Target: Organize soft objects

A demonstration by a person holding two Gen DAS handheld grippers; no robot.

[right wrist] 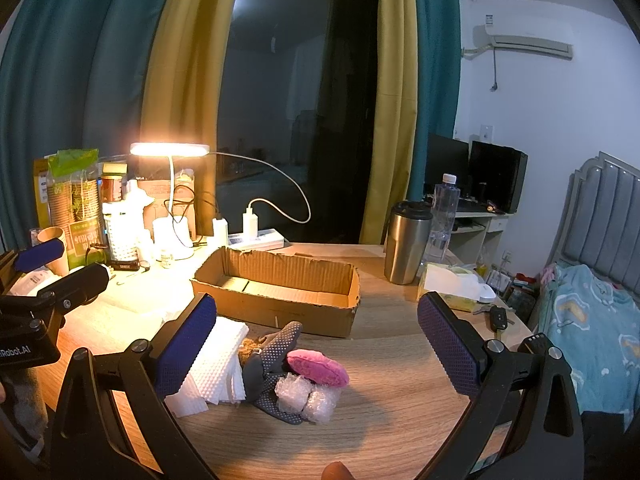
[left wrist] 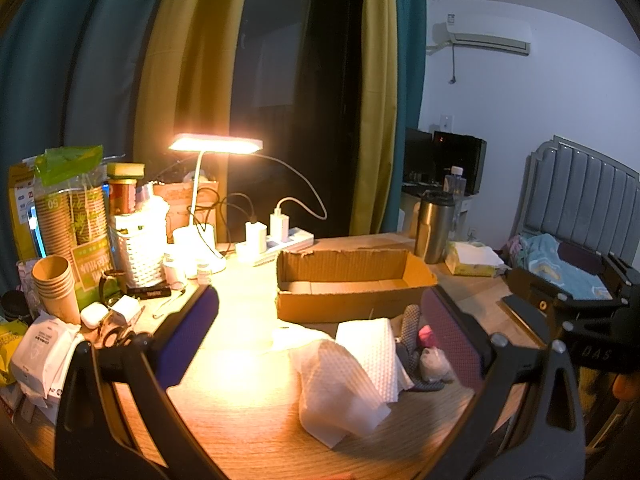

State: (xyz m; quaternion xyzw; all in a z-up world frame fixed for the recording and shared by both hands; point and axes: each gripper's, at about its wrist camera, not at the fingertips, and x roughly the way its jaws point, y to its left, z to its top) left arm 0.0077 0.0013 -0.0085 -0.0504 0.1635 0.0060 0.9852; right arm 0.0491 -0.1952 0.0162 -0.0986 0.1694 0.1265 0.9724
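Note:
A pile of soft things lies on the wooden table near its front edge. It holds white embossed paper towels [left wrist: 360, 364] [right wrist: 216, 364], a grey dotted glove [right wrist: 276, 354] [left wrist: 412, 332], a pink plush pad [right wrist: 318, 366] [left wrist: 427, 336] and clumps of bubble wrap [right wrist: 306, 394] [left wrist: 436, 362]. Behind the pile stands an empty cardboard box [left wrist: 352, 292] [right wrist: 276, 304]. My left gripper [left wrist: 320, 328] hangs open above the towels, holding nothing. My right gripper [right wrist: 318, 340] is open above the glove and pink pad, also holding nothing.
A lit desk lamp [left wrist: 216, 144], a power strip [left wrist: 276, 244], a white basket [left wrist: 138, 248], paper cups [left wrist: 54, 284] and scissors [left wrist: 120, 334] crowd the left. A steel tumbler [right wrist: 408, 244], tissue box [right wrist: 452, 284] and keys [right wrist: 498, 316] sit right. A bed [right wrist: 592, 320] lies beyond.

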